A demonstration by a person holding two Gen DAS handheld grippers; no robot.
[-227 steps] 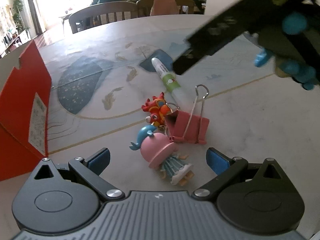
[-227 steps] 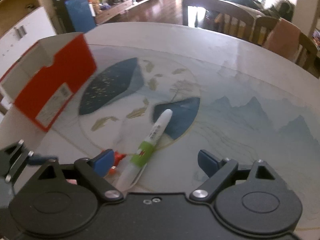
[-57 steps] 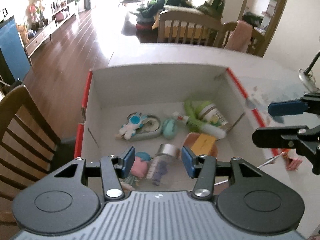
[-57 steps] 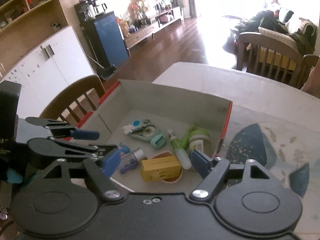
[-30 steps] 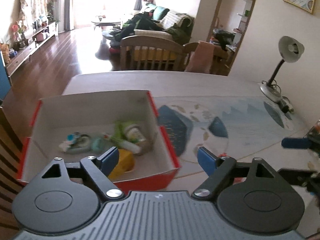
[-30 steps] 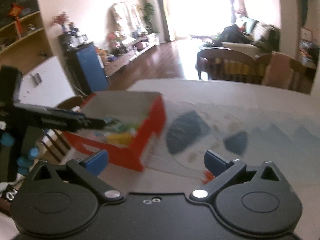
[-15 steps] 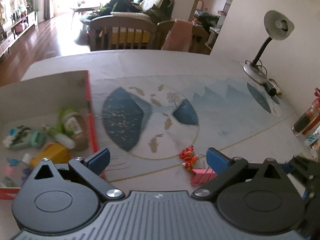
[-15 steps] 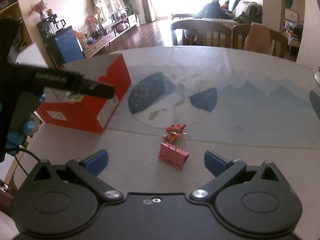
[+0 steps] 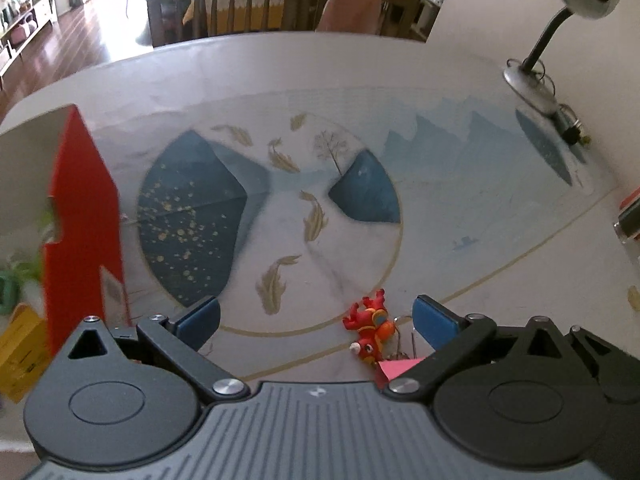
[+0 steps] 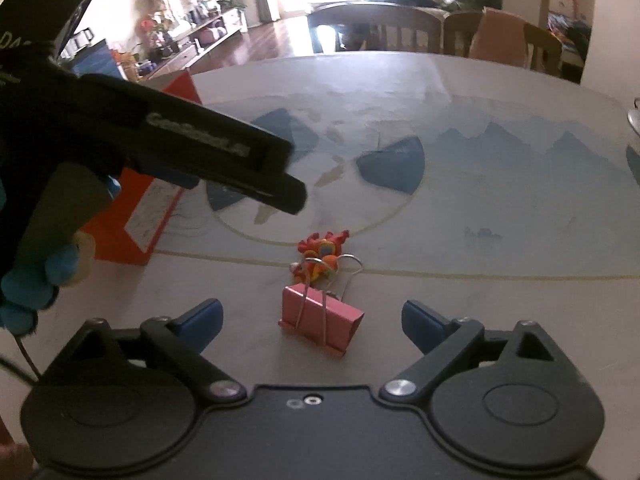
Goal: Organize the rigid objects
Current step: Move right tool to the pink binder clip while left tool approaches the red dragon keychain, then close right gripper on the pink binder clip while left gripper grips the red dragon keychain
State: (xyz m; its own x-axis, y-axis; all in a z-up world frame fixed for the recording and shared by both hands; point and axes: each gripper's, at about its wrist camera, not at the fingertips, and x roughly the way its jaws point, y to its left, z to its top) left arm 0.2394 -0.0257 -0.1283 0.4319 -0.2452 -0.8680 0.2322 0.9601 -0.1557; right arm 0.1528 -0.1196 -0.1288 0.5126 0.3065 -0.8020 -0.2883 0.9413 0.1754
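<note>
A pink binder clip (image 10: pixel 320 320) lies on the table with its wire handles up. It sits between the pads of my right gripper (image 10: pixel 312 324), whose jaws are closing but do not touch it. Just beyond it lies a small red toy figure (image 10: pixel 320 258). In the left wrist view the toy (image 9: pixel 370 330) lies between the pads of my open left gripper (image 9: pixel 316 320), nearer the right pad, and the clip (image 9: pixel 396 368) peeks out behind the gripper body. The red box (image 9: pixel 86 220) stands at the left with a yellow carton (image 9: pixel 16 352) and other items inside.
One finger of the left gripper (image 10: pixel 256 172) reaches in from the left of the right wrist view, over the red box (image 10: pixel 136 216). A desk lamp (image 9: pixel 536 76) stands at the far right of the table. Wooden chairs (image 9: pixel 224 8) line the far edge.
Both grippers have swung away from the red box and sunk toward the clip and toy. The left jaws stand wider than a second ago; the right jaws have narrowed a little.
</note>
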